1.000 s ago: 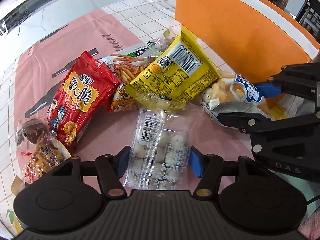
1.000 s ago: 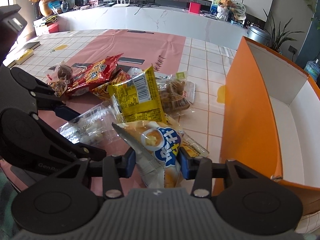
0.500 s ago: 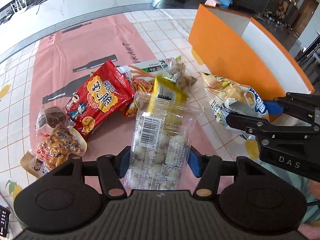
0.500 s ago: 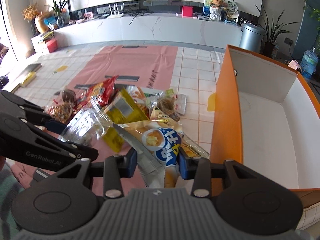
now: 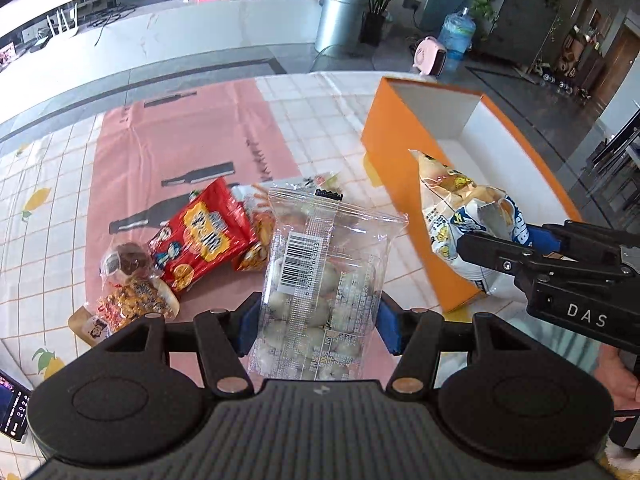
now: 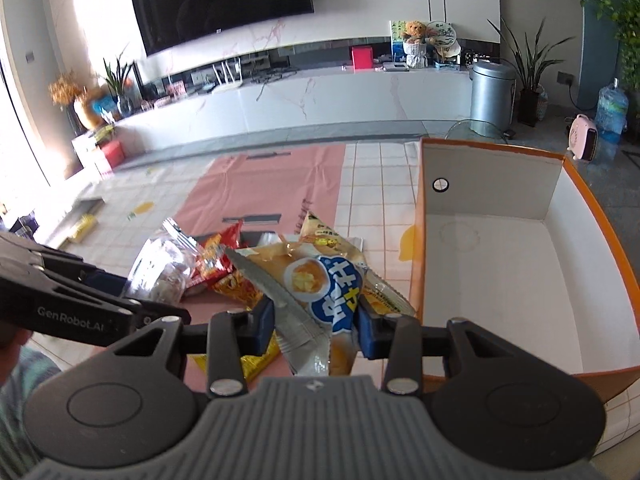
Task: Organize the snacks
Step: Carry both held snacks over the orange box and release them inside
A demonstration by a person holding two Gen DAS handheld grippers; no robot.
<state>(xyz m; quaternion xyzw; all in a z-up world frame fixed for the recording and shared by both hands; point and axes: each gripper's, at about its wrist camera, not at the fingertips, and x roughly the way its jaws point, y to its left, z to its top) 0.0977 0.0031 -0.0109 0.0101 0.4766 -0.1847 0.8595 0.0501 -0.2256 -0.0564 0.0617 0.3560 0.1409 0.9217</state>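
Note:
My left gripper (image 5: 316,322) is shut on a clear bag of pale round sweets (image 5: 320,280), held up above the table. To its right, my right gripper (image 6: 316,326) is shut on a blue-and-yellow chip bag (image 6: 320,280), which also shows in the left wrist view as the chip bag (image 5: 460,216) hanging beside the orange box (image 5: 404,160). The box's white inside (image 6: 500,272) holds nothing. On the pink mat lie a red snack bag (image 5: 204,236), an orange stick-snack bag (image 5: 260,228) and two small sweet packets (image 5: 132,280). A yellow packet (image 6: 256,364) lies under the right gripper.
The table has a white tiled cloth with a pink mat (image 5: 180,152) in the middle. A phone (image 5: 12,408) lies at the near left edge. A person's hand (image 5: 616,376) holds the right gripper. Beyond the table are a white counter, a bin and plants.
Both grippers rose from the table with their bags. The clear bag and the chip bag now hang above the pile, and the yellow packet stayed below. The box interior came into view.

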